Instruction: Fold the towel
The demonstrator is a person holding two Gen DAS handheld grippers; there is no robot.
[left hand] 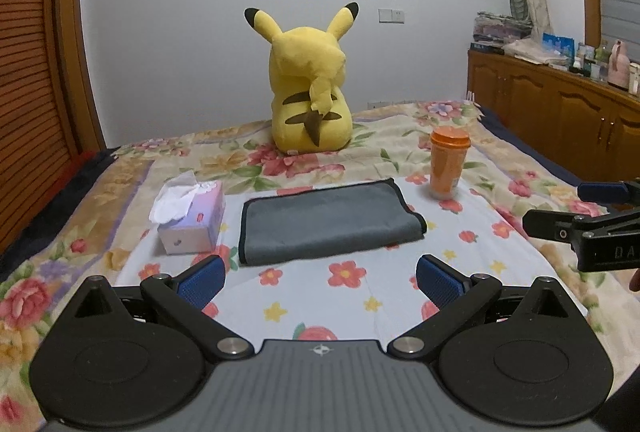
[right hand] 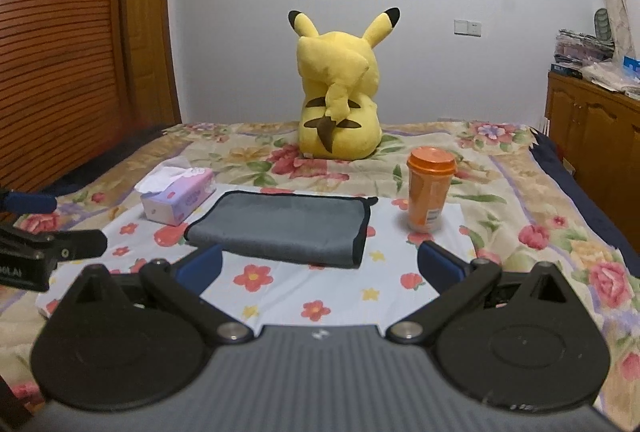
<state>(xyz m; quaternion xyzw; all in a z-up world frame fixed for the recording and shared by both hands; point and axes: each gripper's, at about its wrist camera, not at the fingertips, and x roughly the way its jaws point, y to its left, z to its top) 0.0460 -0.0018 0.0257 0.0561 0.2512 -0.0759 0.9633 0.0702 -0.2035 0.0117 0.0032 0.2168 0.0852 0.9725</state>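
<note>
A grey towel [left hand: 328,222] with a black hem lies folded flat on the flowered sheet of the bed; it also shows in the right wrist view [right hand: 284,228]. My left gripper [left hand: 320,282] is open and empty, held just short of the towel's near edge. My right gripper [right hand: 320,264] is open and empty, also just short of the near edge. The right gripper's fingers show at the right edge of the left wrist view [left hand: 580,209]. The left gripper shows at the left edge of the right wrist view [right hand: 44,228].
A tissue box [left hand: 192,220] stands left of the towel. An orange lidded cup [left hand: 447,161] stands to its right. A yellow plush toy [left hand: 310,87] sits behind. A wooden cabinet [left hand: 560,111] is on the right and a slatted wardrobe [left hand: 28,79] on the left.
</note>
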